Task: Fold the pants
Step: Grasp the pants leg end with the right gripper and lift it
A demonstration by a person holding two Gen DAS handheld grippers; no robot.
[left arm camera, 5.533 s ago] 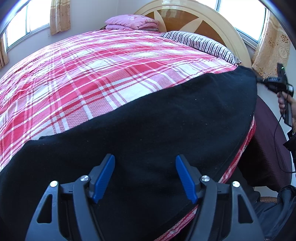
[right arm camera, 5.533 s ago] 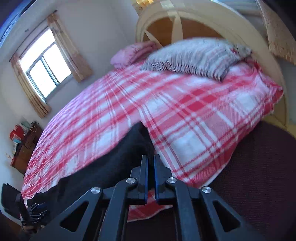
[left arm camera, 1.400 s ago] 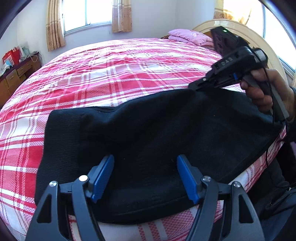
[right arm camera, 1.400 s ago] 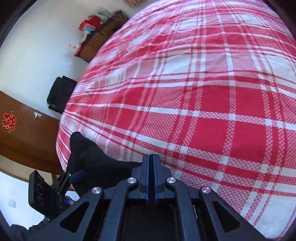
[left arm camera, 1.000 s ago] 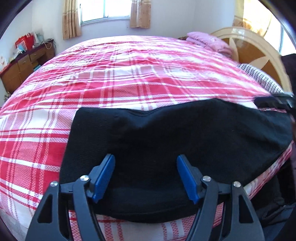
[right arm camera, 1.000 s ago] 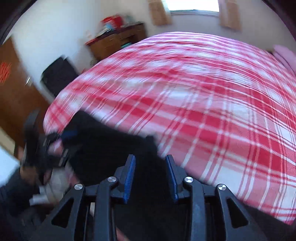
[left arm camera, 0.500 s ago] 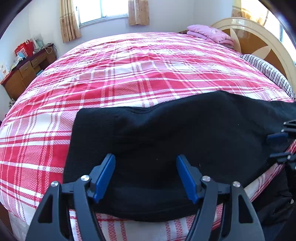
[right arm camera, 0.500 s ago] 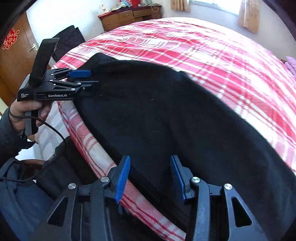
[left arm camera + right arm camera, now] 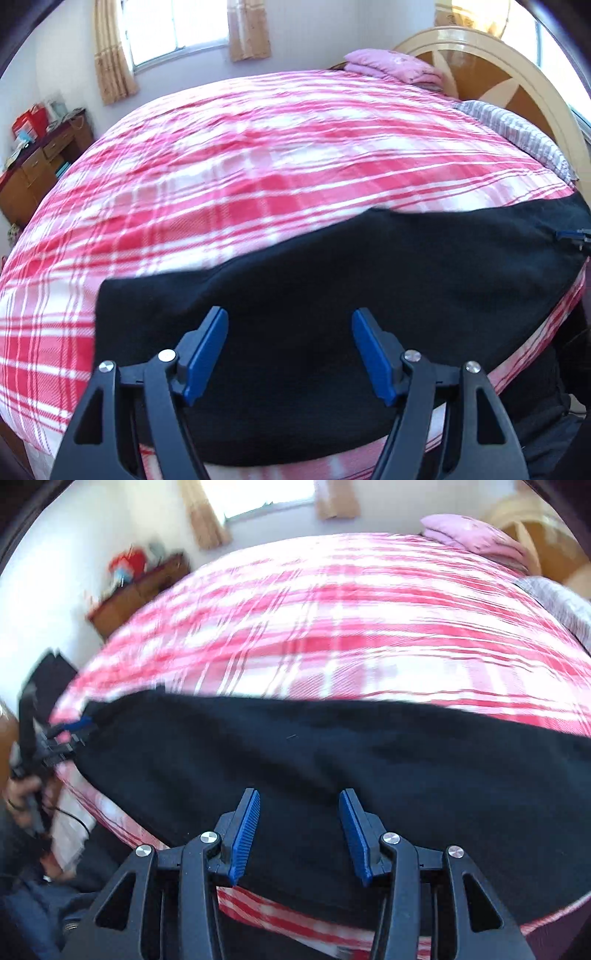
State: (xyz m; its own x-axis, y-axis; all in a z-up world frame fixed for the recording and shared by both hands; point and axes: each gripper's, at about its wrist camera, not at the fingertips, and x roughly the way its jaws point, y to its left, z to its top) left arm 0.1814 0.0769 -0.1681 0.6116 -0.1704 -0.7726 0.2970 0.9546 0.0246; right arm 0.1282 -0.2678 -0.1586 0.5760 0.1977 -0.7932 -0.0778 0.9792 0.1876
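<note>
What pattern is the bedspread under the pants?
Red, pink and white plaid bedspread, clearest in the left wrist view.

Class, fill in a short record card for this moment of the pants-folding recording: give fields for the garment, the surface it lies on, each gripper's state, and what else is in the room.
garment: black pants, spread flat along the near edge of the bed
surface: bed with red-and-white plaid cover
left gripper: open, over the pants, gripping nothing
right gripper: open, over the pants, gripping nothing
bed head: pink folded bedding, striped pillow, wooden headboard
room: wooden dresser, curtained window
</note>
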